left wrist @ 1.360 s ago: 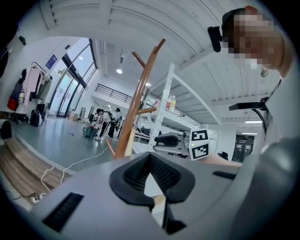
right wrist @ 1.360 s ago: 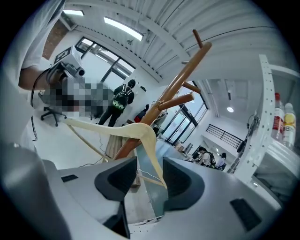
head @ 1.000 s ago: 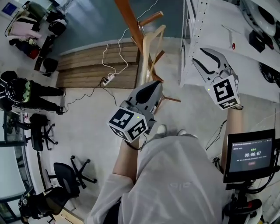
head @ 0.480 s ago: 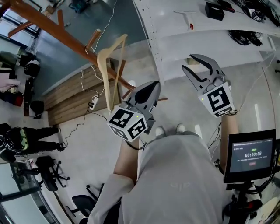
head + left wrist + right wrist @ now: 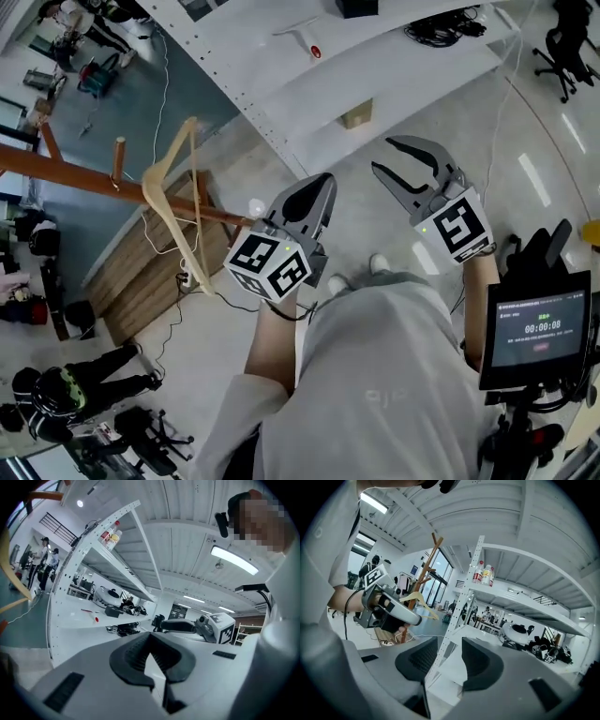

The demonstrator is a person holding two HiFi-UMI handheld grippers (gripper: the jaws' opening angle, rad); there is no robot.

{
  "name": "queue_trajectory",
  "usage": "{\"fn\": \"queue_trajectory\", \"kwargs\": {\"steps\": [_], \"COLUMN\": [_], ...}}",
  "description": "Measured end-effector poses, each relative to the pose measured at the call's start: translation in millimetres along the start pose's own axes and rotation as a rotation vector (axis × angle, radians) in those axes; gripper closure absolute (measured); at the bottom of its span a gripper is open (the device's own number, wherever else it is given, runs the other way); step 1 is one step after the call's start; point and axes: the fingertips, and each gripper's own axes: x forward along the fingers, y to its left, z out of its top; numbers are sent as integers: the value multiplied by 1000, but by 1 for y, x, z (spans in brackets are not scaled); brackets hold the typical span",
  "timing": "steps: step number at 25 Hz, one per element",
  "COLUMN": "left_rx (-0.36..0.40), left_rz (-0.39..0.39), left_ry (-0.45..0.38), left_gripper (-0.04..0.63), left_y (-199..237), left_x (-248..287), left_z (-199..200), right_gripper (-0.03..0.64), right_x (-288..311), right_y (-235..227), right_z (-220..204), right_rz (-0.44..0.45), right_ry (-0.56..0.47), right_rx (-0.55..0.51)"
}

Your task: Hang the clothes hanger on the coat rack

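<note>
— Clothes hanger (image 5: 167,153): is either tool gripping it?
— Neither. Nearest, by the person's right arm, sits a small screen (image 5: 539,330). Just past it, the left tool (image 5: 323,183) is clenched on nothing, its jaws meeting at the tips. The right tool (image 5: 382,155) is released, jaws wide apart with only air between them.
— So where is it?
— Beyond the left tool, hung on the coat rack (image 5: 84,176), its pale wood crossing the brown pole. Which peg carries it, I cannot tell.
— Anything in the way?
— In the head view the left tool covers the pole's near end. A wooden platform (image 5: 141,286) lies on the floor under the hanger. Right of the rack, past both tools, stands white shelving (image 5: 253,56) loaded with gear.
</note>
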Motion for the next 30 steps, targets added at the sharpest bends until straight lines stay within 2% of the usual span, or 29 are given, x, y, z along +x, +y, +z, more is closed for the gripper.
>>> {"fn": "queue_trajectory", "kwargs": {"steps": [5, 6, 7, 15, 30], "left_rx": [-12, -14, -15, -23, -32], "left_rz": [-68, -80, -91, -147, -152], "left_ry": [28, 34, 40, 67, 57], "left_gripper": [594, 594, 594, 594, 594], "left_y": [-6, -8, -9, -21, -19], "left_x": [27, 32, 36, 53, 57], "left_z": [-9, -11, -12, -20, -16], "right_gripper": [453, 516, 543, 545, 545], "right_x": [-18, -21, -24, -32, -34], "right_y": [-6, -9, -11, -17, -26], "right_z": [-20, -24, -29, -45, -49], "right_rz": [-39, -64, -87, -149, -179], "right_ry": [27, 33, 37, 62, 81], "right_rx": [98, 100, 102, 140, 163]}}
